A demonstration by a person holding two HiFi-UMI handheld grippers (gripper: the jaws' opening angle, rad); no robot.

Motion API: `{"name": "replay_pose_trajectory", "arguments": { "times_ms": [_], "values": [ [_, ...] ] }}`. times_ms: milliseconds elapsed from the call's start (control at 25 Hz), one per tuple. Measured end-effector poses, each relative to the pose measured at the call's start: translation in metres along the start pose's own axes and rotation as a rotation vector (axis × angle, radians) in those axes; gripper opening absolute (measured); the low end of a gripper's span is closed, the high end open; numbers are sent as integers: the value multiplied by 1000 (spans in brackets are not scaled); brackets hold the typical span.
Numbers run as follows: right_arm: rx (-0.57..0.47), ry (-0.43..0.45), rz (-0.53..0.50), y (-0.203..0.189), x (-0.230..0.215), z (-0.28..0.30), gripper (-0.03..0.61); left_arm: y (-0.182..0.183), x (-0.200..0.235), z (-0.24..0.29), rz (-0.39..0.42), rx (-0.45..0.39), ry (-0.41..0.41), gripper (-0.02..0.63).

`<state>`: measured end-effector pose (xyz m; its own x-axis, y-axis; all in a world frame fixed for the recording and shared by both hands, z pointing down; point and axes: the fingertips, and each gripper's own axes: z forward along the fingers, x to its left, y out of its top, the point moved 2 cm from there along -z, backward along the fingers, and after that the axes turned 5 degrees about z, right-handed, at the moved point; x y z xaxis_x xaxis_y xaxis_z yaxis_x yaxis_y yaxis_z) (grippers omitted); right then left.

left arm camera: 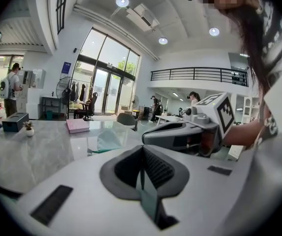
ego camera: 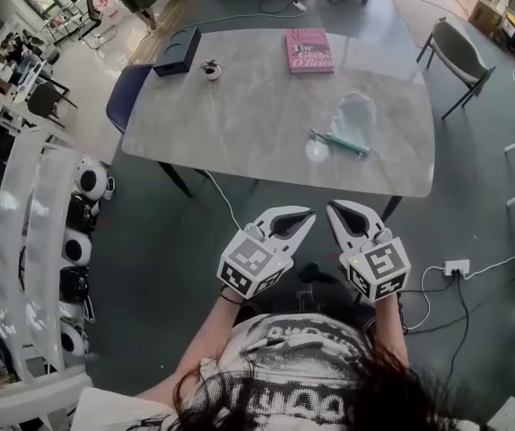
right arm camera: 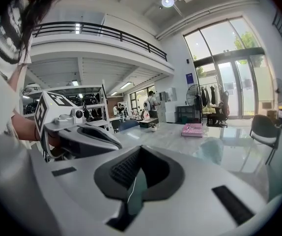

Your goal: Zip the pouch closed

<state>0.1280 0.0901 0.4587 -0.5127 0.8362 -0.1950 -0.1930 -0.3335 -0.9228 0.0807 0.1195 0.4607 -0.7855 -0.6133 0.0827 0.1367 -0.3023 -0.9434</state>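
Translucent pouch (ego camera: 354, 119), one, flat on bench (ego camera: 240, 124) well ahead of the fingers, zip edge nearest them, running crosswise. One pink book (ego camera: 309, 50), one dark box (ego camera: 177, 50) beyond. Left gripper (ego camera: 304, 215), right gripper (ego camera: 333, 210): fingers pressed together, empty.

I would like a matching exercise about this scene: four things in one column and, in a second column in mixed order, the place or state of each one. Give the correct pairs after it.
Things:
1. pink book
2. dark box
3. pouch
4. left gripper

Places or states:
A. shut, held short of the table, not over it
B. on the table's far left corner
C. on the table's right part, closest to its near edge
D. at the table's far edge, about the middle

Pairs: 1-D, 2-B, 3-C, 4-A.
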Motion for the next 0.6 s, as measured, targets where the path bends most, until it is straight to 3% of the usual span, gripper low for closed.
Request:
{"name": "replay_pose_trajectory", "arguments": {
  "times_ms": [600],
  "values": [
    [8,-4,-1,0,1,-5,-3,-1,-6,-7,10,6,-11,12]
  ]
}}
